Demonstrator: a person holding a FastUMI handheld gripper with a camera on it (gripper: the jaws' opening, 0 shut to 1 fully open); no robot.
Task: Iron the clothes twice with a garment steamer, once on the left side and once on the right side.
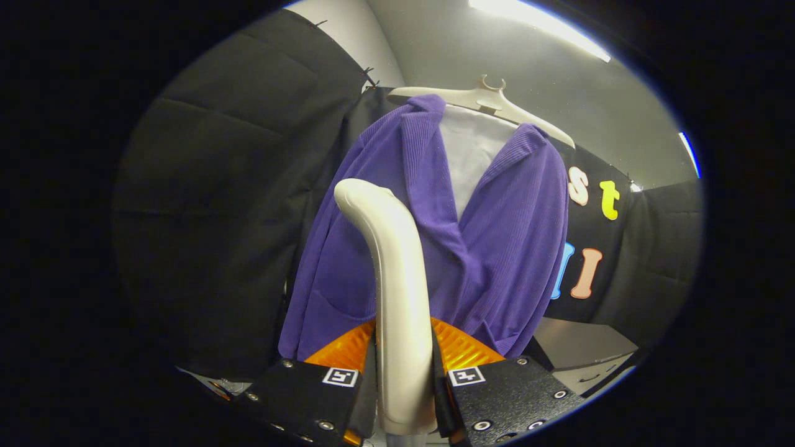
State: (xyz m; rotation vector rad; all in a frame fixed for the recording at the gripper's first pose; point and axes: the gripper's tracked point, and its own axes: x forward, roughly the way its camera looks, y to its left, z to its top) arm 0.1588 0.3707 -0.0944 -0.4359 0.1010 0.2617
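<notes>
Gripper (405, 372) is tilted up, looking toward the top of the garment w/ ceiling visible beyond. Its fingers are clamped on the garment steamer (397, 292), one each side of the pale handle, both pressing it. Steamer handle runs upright from betw. the fingers and curves over to the left at its top, head pointing at the cloth.

Going left to right: black booth wall, then the purple jacket (497, 248) hanging straight ahead, just beyond the steamer. Steamer's curved top sits in front of the jacket's left front panel, near the lapel; can't tell if it's touching the fabric. Jacket hangs open on a pale hanger (490, 99), w/ a white lining (469, 155) showing betw. the lapels. Right panel is further right, clear of the steamer. A grey cabinet (577, 347) sits low on the right, beyond the jacket's hem.
</notes>
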